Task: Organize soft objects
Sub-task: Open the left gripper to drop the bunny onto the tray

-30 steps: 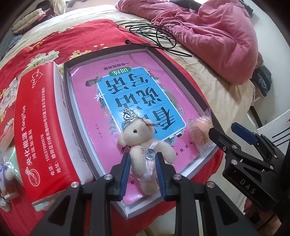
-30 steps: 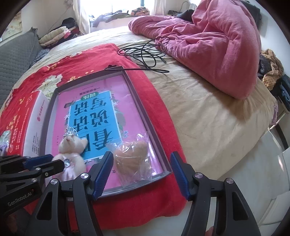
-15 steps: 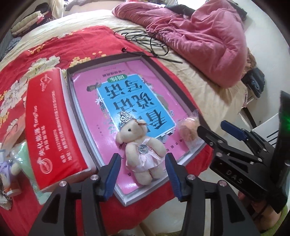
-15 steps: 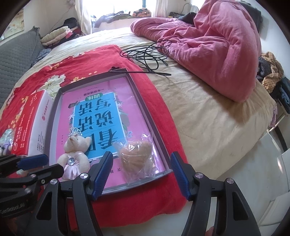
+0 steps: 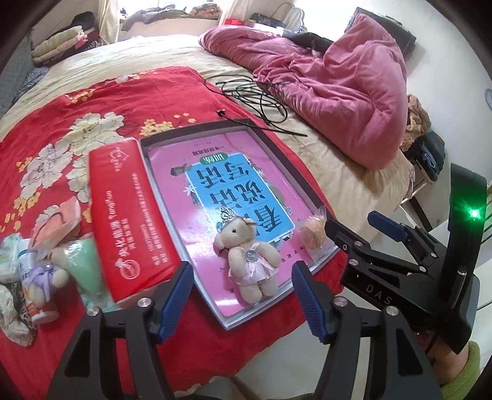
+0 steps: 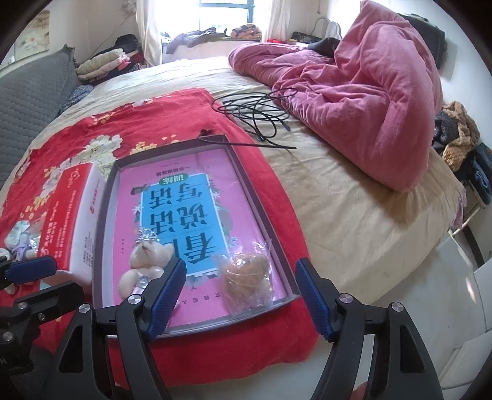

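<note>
Above the teddy bear point(image 5: 249, 258), left gripper point(image 5: 243, 301) fingers point(image 5: 175, 295) now apart, opening.

I see bright daylight pouring from the window point(image 6: 226, 14) at the far wall, blown out to white glare. Both fisheye views bend hard toward dark, vignetted corners. Shadows on the bed point(image 6: 353, 215) are soft. A green indicator light point(image 5: 474, 213) flares on my left view.

Home bedroom, bed point(image 6: 353, 215) with rumpled pink duvet point(image 6: 363, 101), folded clothes point(image 6: 101, 66) by curtained window point(image 6: 227, 15)
</note>
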Motion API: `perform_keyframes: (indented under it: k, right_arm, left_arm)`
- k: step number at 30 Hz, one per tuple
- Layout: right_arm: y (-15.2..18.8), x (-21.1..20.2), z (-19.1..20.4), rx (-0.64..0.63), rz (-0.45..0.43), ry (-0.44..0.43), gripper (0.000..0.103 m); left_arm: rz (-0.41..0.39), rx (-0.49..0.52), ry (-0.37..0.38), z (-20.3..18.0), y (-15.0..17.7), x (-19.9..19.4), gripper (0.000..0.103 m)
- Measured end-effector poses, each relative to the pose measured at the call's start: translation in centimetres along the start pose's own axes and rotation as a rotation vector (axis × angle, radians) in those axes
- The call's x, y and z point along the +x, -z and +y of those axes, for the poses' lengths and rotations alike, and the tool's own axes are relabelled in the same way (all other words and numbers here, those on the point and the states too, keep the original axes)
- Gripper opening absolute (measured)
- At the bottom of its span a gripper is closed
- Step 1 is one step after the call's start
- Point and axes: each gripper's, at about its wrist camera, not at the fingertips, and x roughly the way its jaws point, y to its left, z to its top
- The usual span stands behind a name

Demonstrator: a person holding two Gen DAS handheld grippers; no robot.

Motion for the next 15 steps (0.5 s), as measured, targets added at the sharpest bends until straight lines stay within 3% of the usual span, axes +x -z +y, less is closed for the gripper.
perform_keyframes:
  k: [15]
  right_arm:
    - [-0.6,-3.4,3.4,-0.034,-0.054,-0.016,0.076]
  left_arm:
    - [-0.072,-0.05,-0.04,3.0,1.5,-4.8,0.078]
